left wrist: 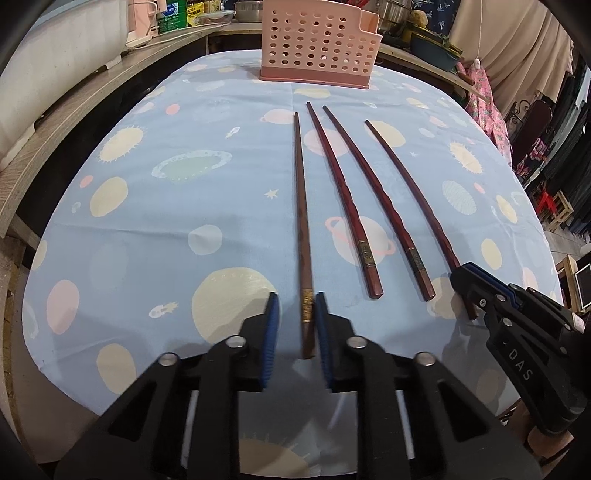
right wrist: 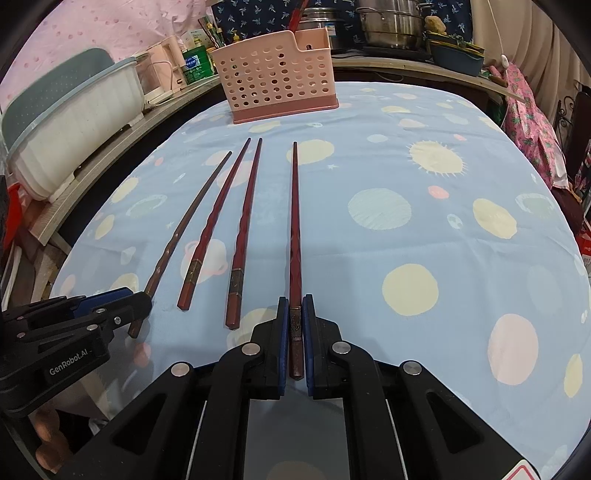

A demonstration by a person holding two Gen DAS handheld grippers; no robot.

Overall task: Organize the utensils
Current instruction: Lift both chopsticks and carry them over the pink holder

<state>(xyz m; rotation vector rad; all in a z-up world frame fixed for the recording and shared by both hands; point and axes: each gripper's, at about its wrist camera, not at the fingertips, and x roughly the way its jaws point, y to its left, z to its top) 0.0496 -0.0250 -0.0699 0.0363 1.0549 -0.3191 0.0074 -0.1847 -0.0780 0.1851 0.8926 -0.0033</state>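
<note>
Left wrist view: the left gripper (left wrist: 295,306) sits at the bottom centre of the frame, its blue-padded fingers (left wrist: 272,325) drawn in around the thick end of the leftmost chopstick (left wrist: 301,221), the right pad against its gold band and a sliver of cloth showing beside the left pad. That chopstick runs straight up the frame on the blue planet-print cloth covering the worktop (left wrist: 147,221). To its right lie two middle chopsticks (left wrist: 343,192), untouched and fanned slightly apart. At the lower right the right gripper (left wrist: 466,280) is clamped on the butt of the rightmost chopstick (left wrist: 410,177). The pink perforated utensil basket (left wrist: 317,48) stands at the top centre, well apart from the chopstick tips.

Right wrist view: the right gripper's fingers (right wrist: 283,332) are pressed onto the rightmost chopstick's handle at bottom centre, pinching it. The left gripper appears at the lower left edge, closed over the end of the leftmost chopstick. The basket stands at the upper centre, with a red utensil handle (right wrist: 295,16) sticking up out of its rear compartment.
</note>
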